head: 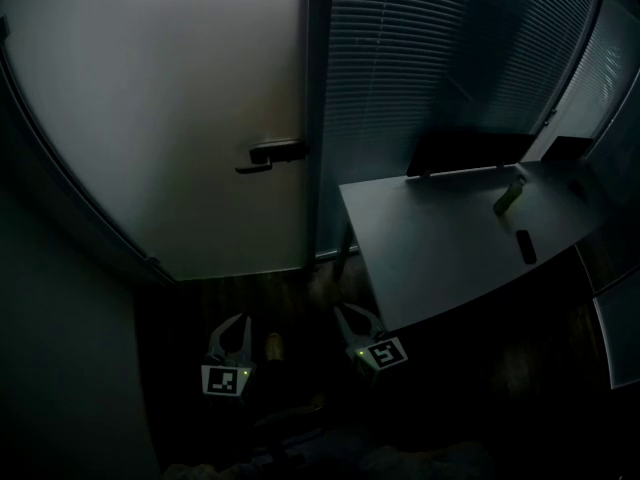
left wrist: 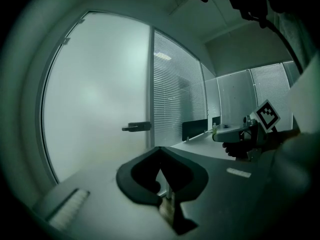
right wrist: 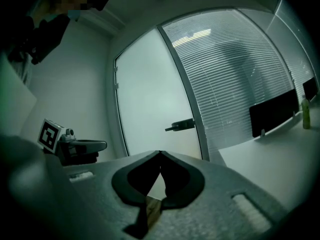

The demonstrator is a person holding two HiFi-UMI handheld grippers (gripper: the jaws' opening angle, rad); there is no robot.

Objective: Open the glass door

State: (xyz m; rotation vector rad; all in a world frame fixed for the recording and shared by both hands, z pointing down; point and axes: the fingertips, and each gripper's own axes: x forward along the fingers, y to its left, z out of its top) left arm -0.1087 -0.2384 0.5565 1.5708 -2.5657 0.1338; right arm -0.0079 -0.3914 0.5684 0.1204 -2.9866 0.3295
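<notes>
No readable text, label, brand, number or sign shows on anything here.

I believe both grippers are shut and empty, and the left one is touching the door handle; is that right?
Not quite: the left gripper is not touching the door handle; the head view shows it held low, well short of the door. Both it and the right gripper are shut and empty, as you say.

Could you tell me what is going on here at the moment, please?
A person holds a two-jaw gripper in each hand, facing a frosted glass door that is closed. The left gripper and right gripper are both shut and empty, held low and short of the door handle, touching nothing. A desk stands to the right.
</notes>
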